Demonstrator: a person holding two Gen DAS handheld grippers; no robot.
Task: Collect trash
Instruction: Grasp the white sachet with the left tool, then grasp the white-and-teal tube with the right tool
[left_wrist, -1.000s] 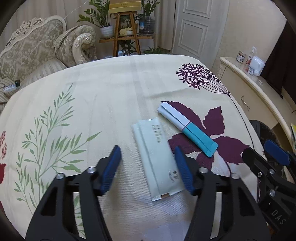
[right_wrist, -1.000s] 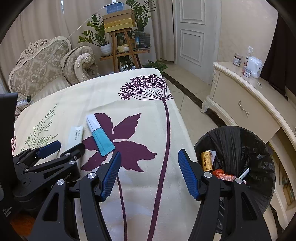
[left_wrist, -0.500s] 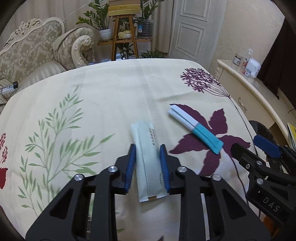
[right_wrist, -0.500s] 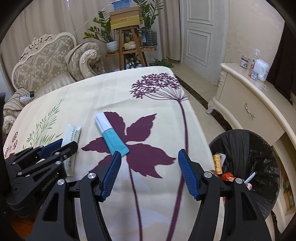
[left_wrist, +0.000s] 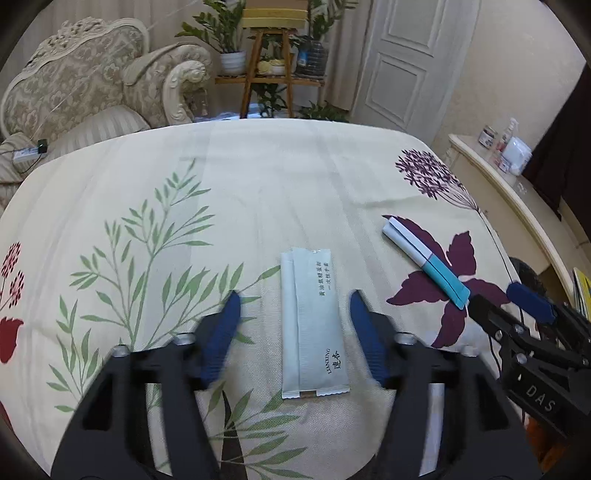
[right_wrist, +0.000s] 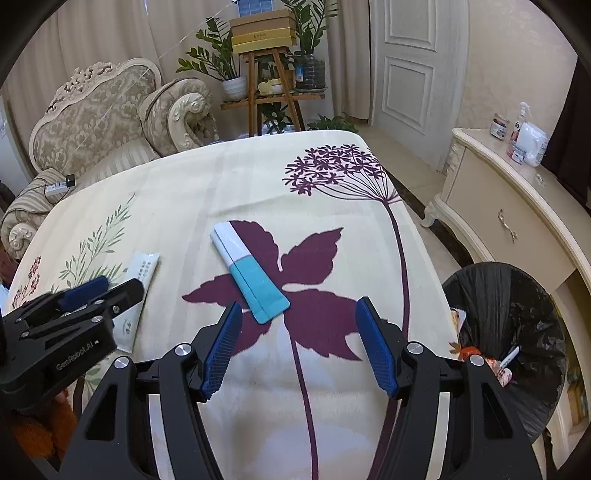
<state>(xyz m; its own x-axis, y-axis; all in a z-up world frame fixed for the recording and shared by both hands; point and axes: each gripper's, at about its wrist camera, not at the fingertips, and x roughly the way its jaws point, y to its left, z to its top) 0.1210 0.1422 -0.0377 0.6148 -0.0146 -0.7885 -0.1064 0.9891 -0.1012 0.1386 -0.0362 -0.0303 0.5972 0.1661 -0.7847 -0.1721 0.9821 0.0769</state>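
Observation:
A pale green sachet (left_wrist: 312, 325) lies flat on the floral tablecloth, between the open fingers of my left gripper (left_wrist: 293, 317), which do not touch it. A white and teal folded wrapper (left_wrist: 426, 261) lies to its right on the purple leaf print. In the right wrist view the wrapper (right_wrist: 250, 271) lies just ahead of my right gripper (right_wrist: 301, 334), which is open and empty. The sachet (right_wrist: 138, 291) shows there partly behind the left gripper (right_wrist: 94, 293). A black-lined trash bin (right_wrist: 506, 332) stands off the table's right edge with trash inside.
A cream sideboard (right_wrist: 517, 218) with bottles stands right of the bin. An ornate sofa (left_wrist: 74, 96) and a wooden plant stand (left_wrist: 271, 70) are beyond the table's far edge. A white door (right_wrist: 410, 70) is at the back.
My left gripper closed around the sachet half a second ago and has now opened again; the sachet lies flat between its fingers. My right gripper has moved left, toward the wrapper.

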